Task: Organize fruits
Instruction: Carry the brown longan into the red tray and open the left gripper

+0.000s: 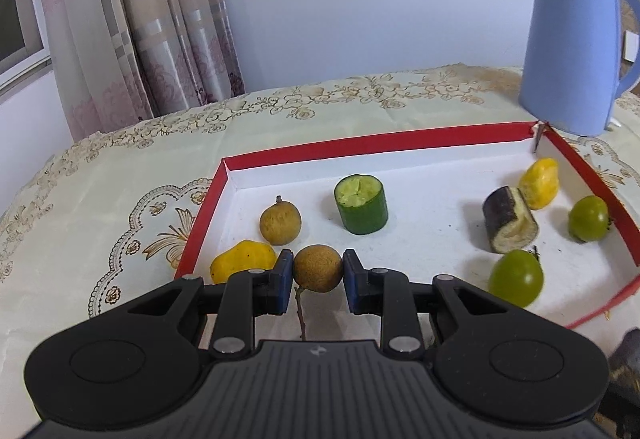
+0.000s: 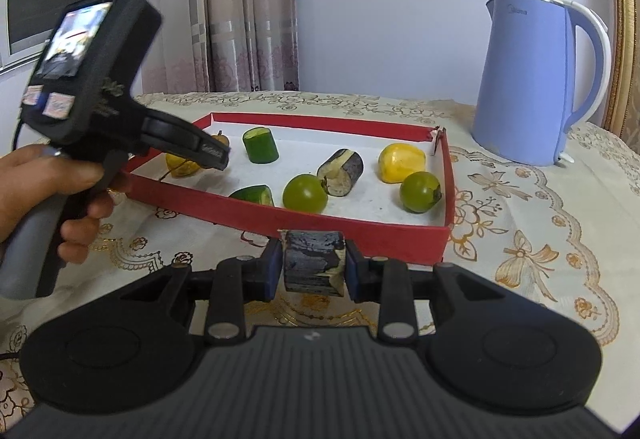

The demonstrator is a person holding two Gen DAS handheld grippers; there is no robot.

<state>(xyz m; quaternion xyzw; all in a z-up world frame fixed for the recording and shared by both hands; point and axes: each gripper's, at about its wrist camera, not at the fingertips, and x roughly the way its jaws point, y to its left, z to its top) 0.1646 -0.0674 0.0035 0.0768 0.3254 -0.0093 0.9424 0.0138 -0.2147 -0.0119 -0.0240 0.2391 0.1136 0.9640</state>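
Counter (image 2: 520, 239), red tray (image 2: 320, 219): brown longan (image 1: 318, 268) being gripped by left claw (image 1: 317, 279); eggplant chunk (image 2: 314, 263) being clamped by right claw (image 2: 313, 271).

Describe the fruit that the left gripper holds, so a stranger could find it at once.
Find the red-edged tray on the tablecloth. At its near left end, the left gripper clamps a round brown fruit. Its twin lies free behind it.
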